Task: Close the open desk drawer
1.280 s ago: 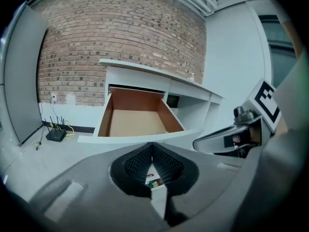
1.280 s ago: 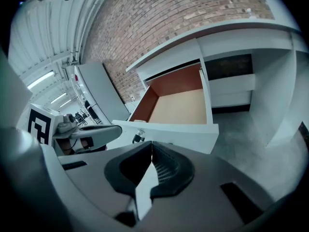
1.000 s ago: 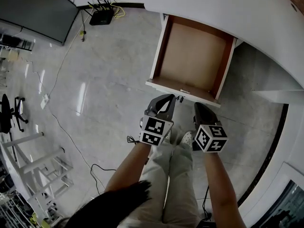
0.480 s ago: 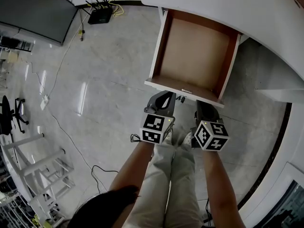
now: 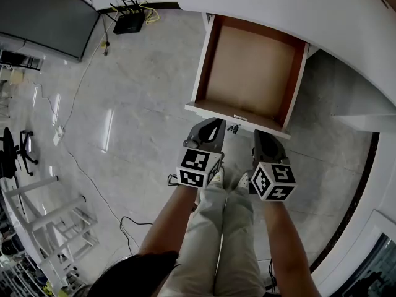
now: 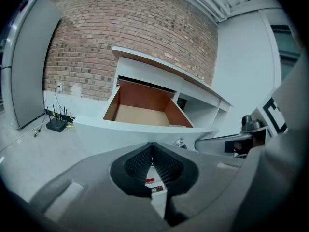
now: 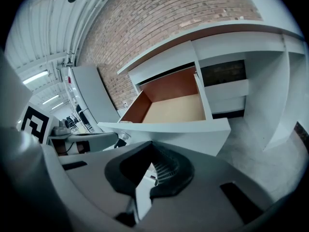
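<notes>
the left tongs [image 5: 213, 124] and right tongs [image 5: 260, 135] have drawn closer to the desk drawer [image 5: 247, 67], both shut and empty. the drawer stands pulled well out. uneven pushing could skew and jam it, or a tip could slip over its front edge.

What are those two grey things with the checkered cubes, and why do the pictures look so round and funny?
A person holds a tool in each hand. Each tool is a gripper: a pincer with two jaws. The cube with squares is part of it. One picture comes from a camera on the person's head, looking down: it shows the left gripper and the right gripper. The other two come from wide cameras riding on the grippers, which bend everything round. Both grippers are shut and hold nothing. Just ahead of them is an open drawer in a white desk. The drawer is empty.
</notes>
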`<state>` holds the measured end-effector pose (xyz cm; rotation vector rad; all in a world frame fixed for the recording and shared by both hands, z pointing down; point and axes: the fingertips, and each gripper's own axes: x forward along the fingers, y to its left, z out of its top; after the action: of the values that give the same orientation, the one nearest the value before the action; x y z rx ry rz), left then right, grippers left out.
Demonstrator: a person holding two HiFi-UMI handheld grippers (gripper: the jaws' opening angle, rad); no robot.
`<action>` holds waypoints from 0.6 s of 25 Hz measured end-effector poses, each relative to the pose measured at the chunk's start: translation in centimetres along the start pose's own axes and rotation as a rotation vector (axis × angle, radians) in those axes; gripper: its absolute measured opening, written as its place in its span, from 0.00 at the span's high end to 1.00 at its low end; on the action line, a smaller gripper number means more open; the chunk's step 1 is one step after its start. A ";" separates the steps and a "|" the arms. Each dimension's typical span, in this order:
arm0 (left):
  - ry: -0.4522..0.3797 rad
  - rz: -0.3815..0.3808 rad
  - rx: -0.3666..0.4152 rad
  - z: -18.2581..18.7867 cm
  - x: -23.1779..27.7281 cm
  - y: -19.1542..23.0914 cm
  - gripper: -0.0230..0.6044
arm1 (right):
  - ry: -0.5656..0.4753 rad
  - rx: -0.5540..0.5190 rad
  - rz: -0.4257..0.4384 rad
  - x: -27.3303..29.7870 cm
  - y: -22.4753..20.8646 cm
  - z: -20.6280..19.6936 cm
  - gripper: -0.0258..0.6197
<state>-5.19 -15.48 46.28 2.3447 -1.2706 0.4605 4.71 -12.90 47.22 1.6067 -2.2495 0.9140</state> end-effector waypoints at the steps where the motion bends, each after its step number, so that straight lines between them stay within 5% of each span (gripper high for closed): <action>1: -0.004 0.000 -0.001 0.3 0.0 0.0 0.95 | -0.001 -0.009 0.003 0.0 0.0 0.3 0.94; 15: -0.073 -0.033 0.068 6.1 0.4 -1.4 0.95 | -0.059 -0.076 0.002 -0.4 -0.2 6.0 0.94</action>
<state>-3.30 -18.21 40.97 2.4558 -1.2651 0.4173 6.07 -16.26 42.37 1.6186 -2.2958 0.7820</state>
